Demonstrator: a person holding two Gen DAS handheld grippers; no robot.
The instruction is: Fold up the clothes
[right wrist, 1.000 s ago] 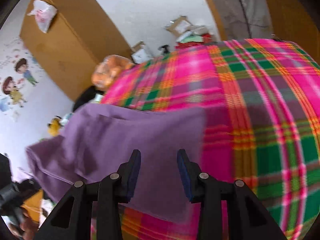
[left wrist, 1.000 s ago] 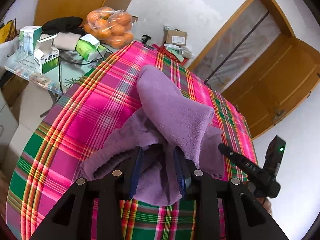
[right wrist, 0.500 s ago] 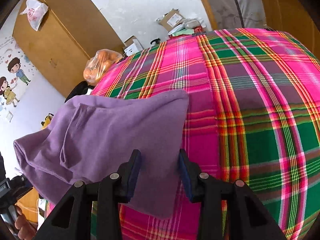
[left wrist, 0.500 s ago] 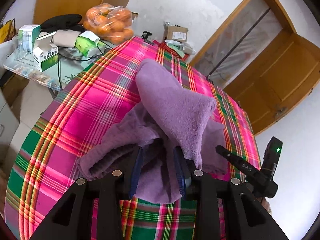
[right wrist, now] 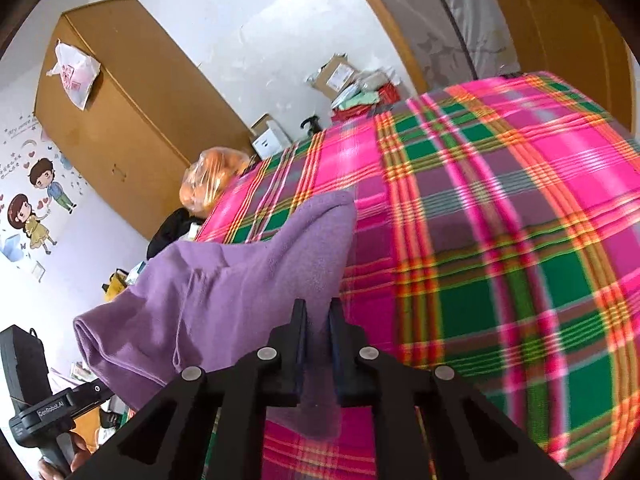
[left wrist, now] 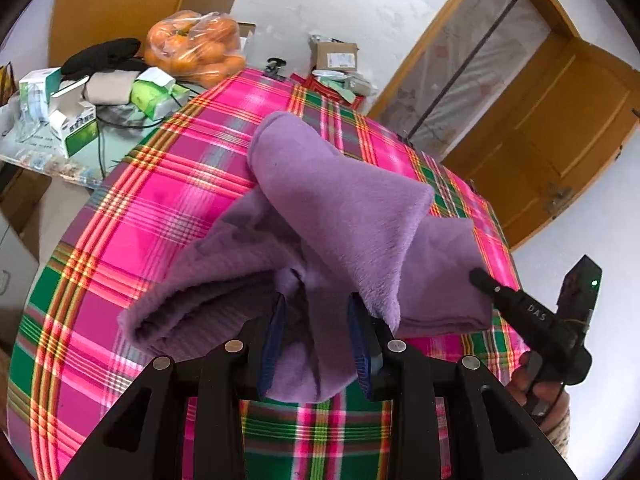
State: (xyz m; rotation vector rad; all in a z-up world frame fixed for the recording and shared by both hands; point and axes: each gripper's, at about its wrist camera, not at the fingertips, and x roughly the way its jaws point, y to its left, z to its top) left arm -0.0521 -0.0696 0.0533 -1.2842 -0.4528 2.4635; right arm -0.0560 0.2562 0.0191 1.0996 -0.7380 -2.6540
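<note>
The right gripper [right wrist: 318, 312] has its jaws drawn close together, pinching a fold of the purple cloth [right wrist: 240, 292] at the cloth's near right edge. The left gripper [left wrist: 316, 312] has its jaws apart with a bunched fold of the cloth [left wrist: 340, 216] hanging between them; whether the pads press on it cannot be told. The cloth is lifted into a loose tent above the table [left wrist: 160, 200], which is covered in pink and green plaid: one corner reaches toward the far edge, a rolled fold sags to the left, and a flatter layer lies toward the right edge. Around the cloth the plaid is bare to the left edge, the far edge and all of the right half seen from the right wrist. Past the far left corner a side table [left wrist: 48, 160] carries boxes [left wrist: 74, 128], dark clothing and a bag of oranges [left wrist: 196, 46]. Parcels [left wrist: 334, 56] lie beyond the far edge, by a wooden door [left wrist: 560, 140]. A wardrobe [right wrist: 132, 112] stands against the wall.
</note>
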